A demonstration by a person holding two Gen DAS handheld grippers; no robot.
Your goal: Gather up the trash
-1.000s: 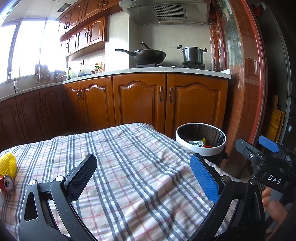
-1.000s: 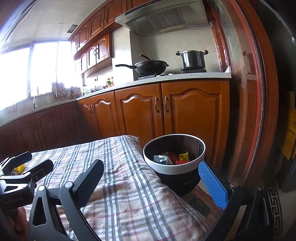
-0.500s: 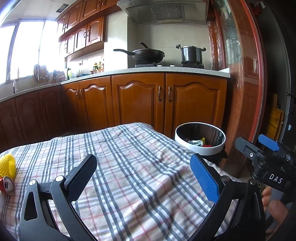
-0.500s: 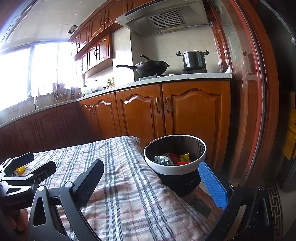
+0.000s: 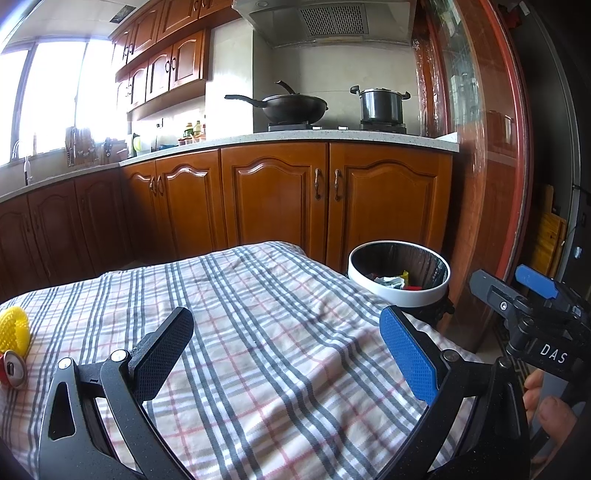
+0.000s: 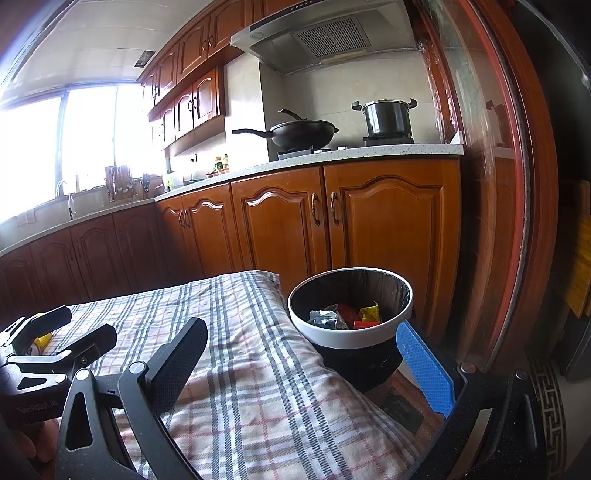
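Plaid tablecloth [image 5: 280, 332] bare between spread jaws; bin [image 6: 351, 338] holds wrappers

1. Warm brown wooden base cabinets [image 5: 280, 199] run in an L along the far wall, under a pale speckled countertop [image 5: 332, 138].
2. Matching wall cabinets [image 5: 166, 66] hang above the left run.
3. A steel range hood [image 5: 332, 22] sits over the hob, where a black wok [image 5: 291, 107] and a lidded steel pot [image 5: 380, 105] stand.
4. A large window [image 5: 48, 96] at the left is blown out with daylight; a tap [image 6: 68, 199] stands below it.
5. A table under a grey, white and pink checked cloth [image 5: 258, 332] fills the foreground.
6. A reddish wooden door frame [image 5: 495, 166] rises at the right.
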